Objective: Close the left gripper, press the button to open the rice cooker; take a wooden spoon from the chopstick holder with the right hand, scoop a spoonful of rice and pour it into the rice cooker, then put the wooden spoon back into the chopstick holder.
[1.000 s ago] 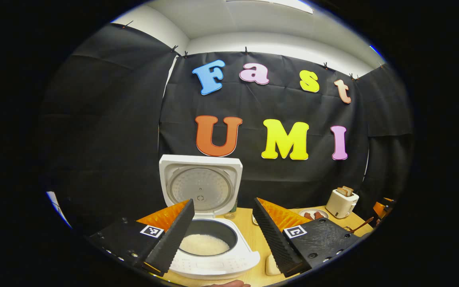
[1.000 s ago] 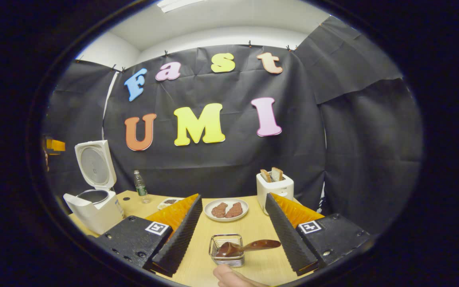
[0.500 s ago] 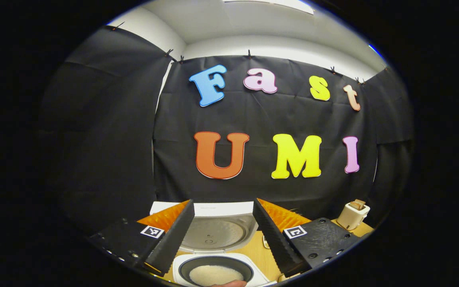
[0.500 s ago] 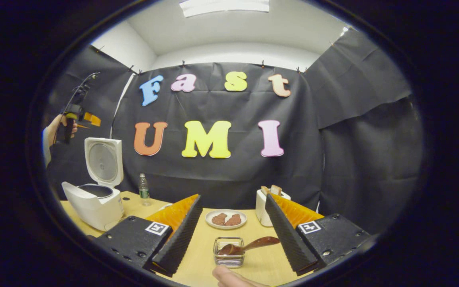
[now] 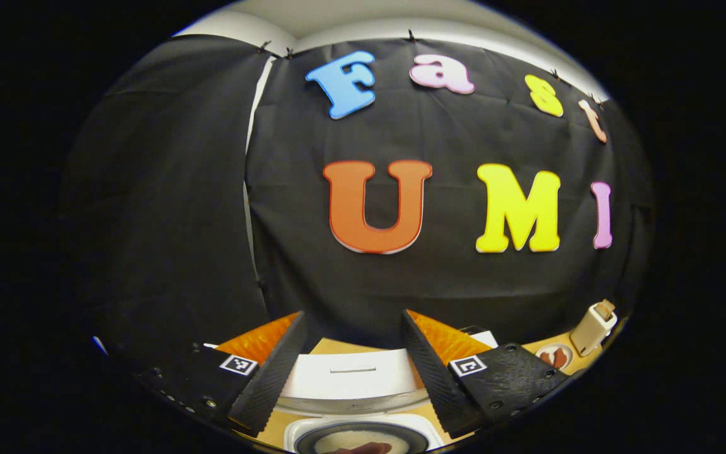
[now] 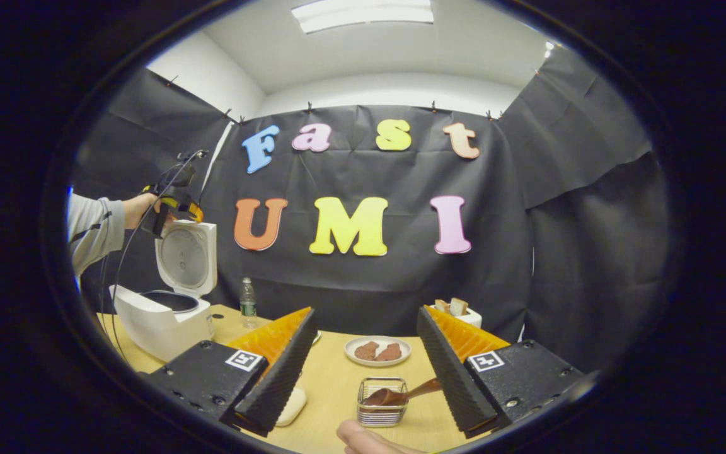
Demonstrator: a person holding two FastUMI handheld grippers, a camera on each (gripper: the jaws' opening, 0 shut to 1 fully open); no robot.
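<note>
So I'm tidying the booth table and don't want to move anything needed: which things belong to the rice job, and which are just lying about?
Belongs to the job:
rice cooker, lid up
wooden spoon
chopstick holder

Lying about:
water bottle
plate with food
toaster

Black cloth wall (image 6: 363,277) hung by clips, draped round three sides of the booth. Above the cloth, white wall (image 6: 394,88) and white ceiling (image 6: 369,44) with a lit panel light (image 6: 363,14). Below the cloth, a pale wooden desk (image 6: 331,384), its far edge close against the cloth.
</note>
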